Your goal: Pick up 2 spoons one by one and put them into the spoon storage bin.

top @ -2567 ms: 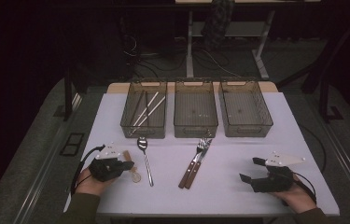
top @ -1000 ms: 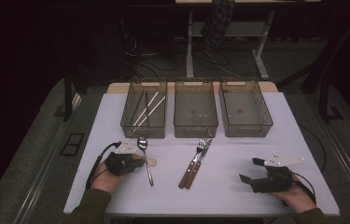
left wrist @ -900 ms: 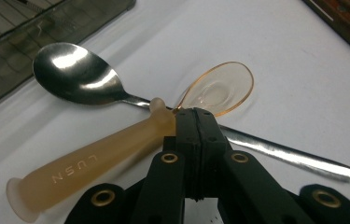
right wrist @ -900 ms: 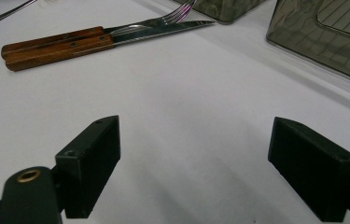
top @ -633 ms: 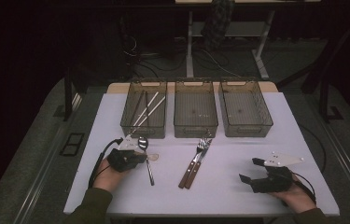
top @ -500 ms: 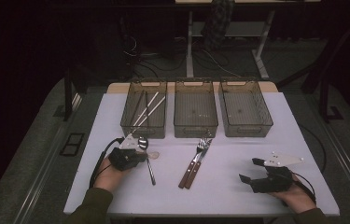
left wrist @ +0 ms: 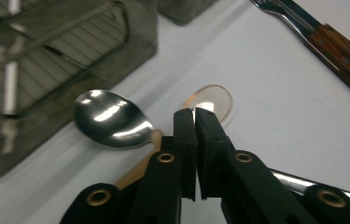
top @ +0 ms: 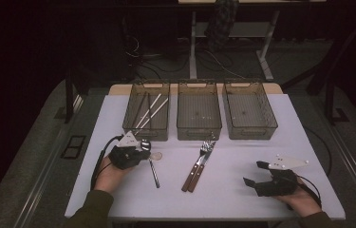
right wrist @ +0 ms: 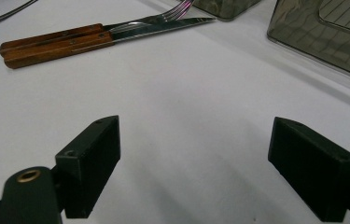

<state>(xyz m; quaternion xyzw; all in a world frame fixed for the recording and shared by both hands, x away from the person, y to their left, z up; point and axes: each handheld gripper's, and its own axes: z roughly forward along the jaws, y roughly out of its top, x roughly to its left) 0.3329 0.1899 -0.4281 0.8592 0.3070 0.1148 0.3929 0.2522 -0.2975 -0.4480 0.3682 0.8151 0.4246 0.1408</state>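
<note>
High view: your left tool (top: 143,148) sits lower left on the counter (top: 242,199), over the metal spoon (top: 153,167) and wooden spoon (top: 156,155); your right tool (top: 256,174), lower right, gapes wide and empty.

Left gripper view: jaws nearly together at centre, nothing visibly clamped; the metal spoon's bowl lies just left, the wooden spoon's just beyond.

Right gripper view: jaws well apart over bare counter; knife and fork (right wrist: 60,39) upper left.
</note>
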